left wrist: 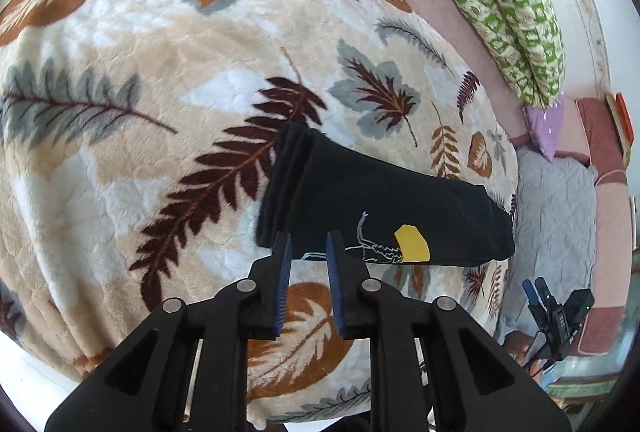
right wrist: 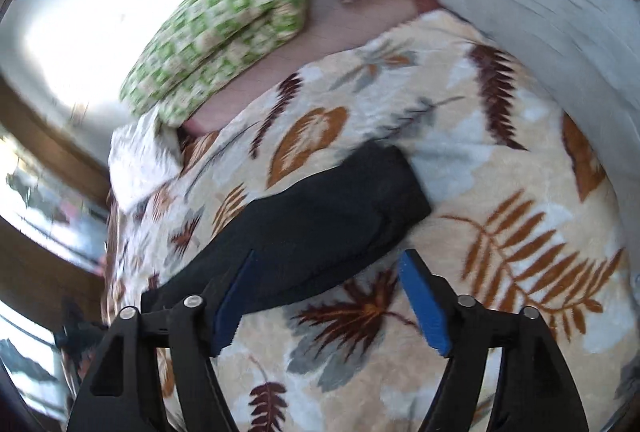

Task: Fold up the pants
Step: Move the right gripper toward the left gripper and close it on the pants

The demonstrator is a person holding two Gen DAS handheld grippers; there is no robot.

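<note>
The folded black pants (left wrist: 384, 207) are seen lying on the leaf-print blanket (left wrist: 120, 159) just ahead of the empty, slightly parted left gripper (left wrist: 307, 244), long axis crosswise, while the wide-open right gripper (right wrist: 326, 260) is held slightly farther back.

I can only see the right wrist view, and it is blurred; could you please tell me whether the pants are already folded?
Observer: The left wrist view shows the black pants lying as a compact bundle on the leaf-print blanket, with stacked layers at one end.
Operator: Thank you. Where is the left gripper?
Observer: The left gripper is at the pants' near edge, jaws slightly apart, gripping nothing.
Operator: Any marking on the pants?
Observer: A yellow patch beside pale stitching sits near that edge.
</note>
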